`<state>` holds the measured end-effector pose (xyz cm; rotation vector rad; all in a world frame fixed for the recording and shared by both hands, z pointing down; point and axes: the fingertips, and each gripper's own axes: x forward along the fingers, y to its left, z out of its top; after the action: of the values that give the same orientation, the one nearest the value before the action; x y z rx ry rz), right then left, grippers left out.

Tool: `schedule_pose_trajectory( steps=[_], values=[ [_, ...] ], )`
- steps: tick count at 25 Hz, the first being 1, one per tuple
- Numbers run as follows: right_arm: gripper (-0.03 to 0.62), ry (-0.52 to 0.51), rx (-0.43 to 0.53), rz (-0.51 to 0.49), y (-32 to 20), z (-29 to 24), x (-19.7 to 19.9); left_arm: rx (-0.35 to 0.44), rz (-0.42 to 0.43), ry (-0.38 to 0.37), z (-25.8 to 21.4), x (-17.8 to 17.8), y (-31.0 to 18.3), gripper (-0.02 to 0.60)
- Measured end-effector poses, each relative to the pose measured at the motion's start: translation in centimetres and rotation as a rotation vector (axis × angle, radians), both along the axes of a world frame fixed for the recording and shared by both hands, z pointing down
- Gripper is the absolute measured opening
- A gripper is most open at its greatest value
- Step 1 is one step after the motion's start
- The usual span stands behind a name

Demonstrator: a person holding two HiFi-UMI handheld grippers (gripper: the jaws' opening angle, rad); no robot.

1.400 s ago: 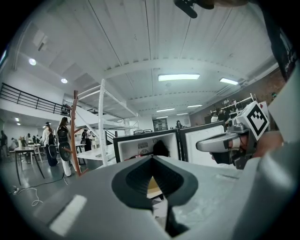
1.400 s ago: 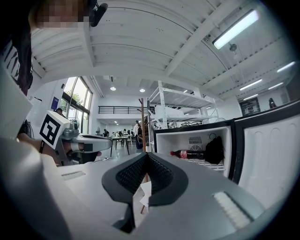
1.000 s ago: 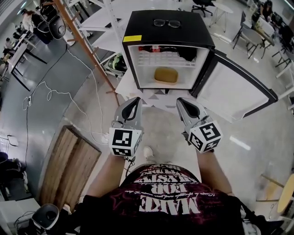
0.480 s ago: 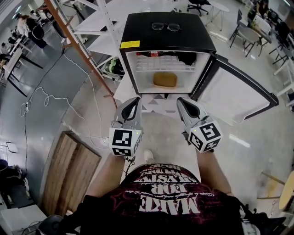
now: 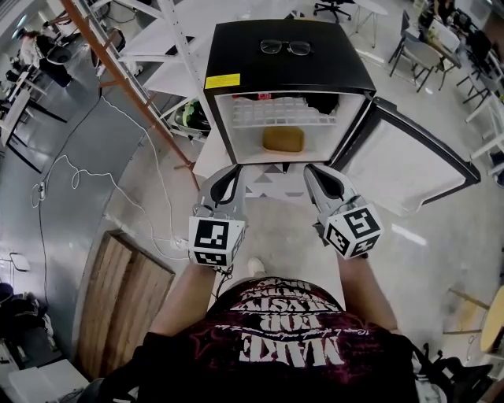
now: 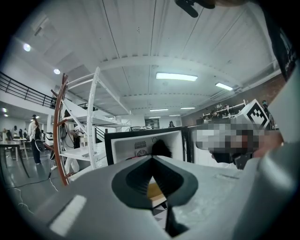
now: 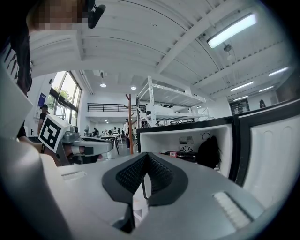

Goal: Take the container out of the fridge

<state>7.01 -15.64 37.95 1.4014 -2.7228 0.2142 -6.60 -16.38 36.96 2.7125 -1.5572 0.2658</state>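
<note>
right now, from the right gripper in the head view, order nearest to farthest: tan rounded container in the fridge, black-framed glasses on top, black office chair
From the right gripper:
1. Tan rounded container, inside the fridge, just ahead-left.
2. Black-framed glasses, on the fridge top, farther back.
3. Black office chair, far behind the fridge.

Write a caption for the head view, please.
Left claw and right claw hover before the open fridge; container inside, glasses on top.
</note>
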Motion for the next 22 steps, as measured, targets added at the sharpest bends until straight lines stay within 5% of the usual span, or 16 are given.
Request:
schedule_pose_trajectory(
  steps=[22],
  values=[
    [0.028, 0.040, 0.016, 0.058, -3.0, 0.0, -4.3, -0.006, 0.081, 0.032, 1.0, -3.4, -3.4, 0.000]
  ],
)
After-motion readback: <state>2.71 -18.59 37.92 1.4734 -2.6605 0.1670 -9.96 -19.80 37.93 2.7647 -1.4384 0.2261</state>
